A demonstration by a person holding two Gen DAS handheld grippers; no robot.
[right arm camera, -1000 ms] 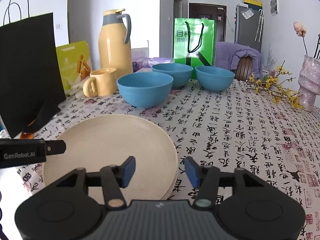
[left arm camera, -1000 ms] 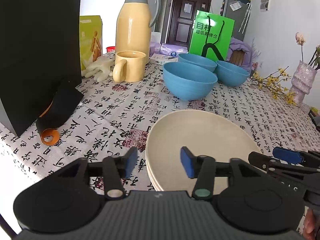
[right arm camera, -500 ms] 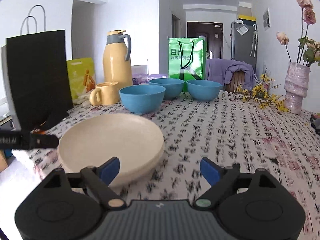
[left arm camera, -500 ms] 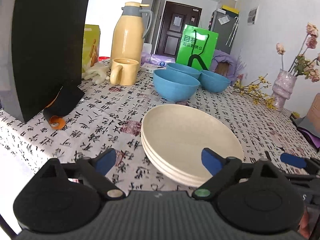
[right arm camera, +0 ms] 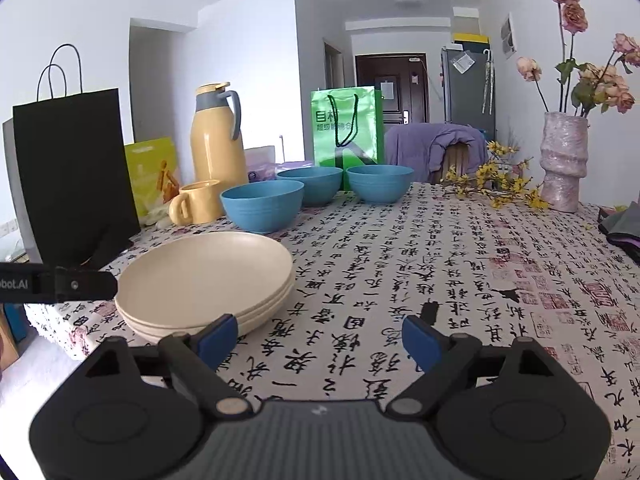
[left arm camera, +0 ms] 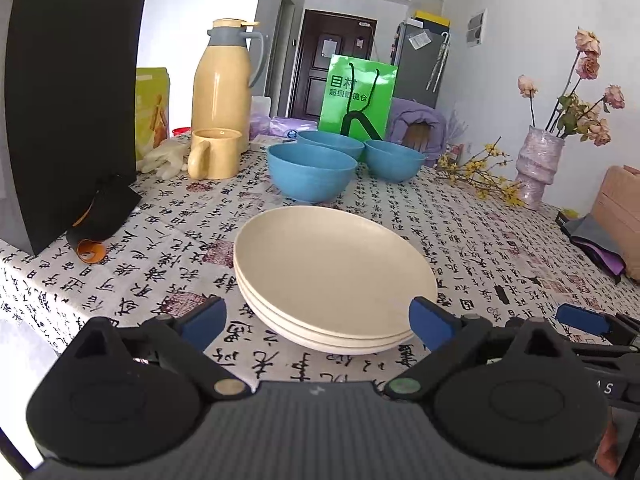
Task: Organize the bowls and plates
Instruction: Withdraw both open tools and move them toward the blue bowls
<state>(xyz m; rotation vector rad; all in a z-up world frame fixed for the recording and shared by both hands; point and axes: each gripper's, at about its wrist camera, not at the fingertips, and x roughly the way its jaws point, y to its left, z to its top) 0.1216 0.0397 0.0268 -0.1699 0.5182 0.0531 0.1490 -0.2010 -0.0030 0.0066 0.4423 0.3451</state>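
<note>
A: Plates [left arm camera: 334,264] — cream, shallow, plain, 3 nested in one neat stack on the tablecloth [left arm camera: 480,240] w/ black calligraphy print, near the front edge.

B: Bowls?

A: Three blue bowls [right arm camera: 262,204], matte, faint ribs near the base, upright, not stacked. One sits closer to the stack, other two side by side behind it, in front of the green bag [right arm camera: 346,128]. Yellow mug [left arm camera: 216,152] and thermos [left arm camera: 224,88] just left of them.

B: Grippers?

A: Left gripper [left arm camera: 316,320] jaws opening, almost fully wide, front rim of the stack between them, pads not touching it. Right gripper [right arm camera: 316,336] jaws spread wide, only cloth between them; stack just beside its left pad.
</note>
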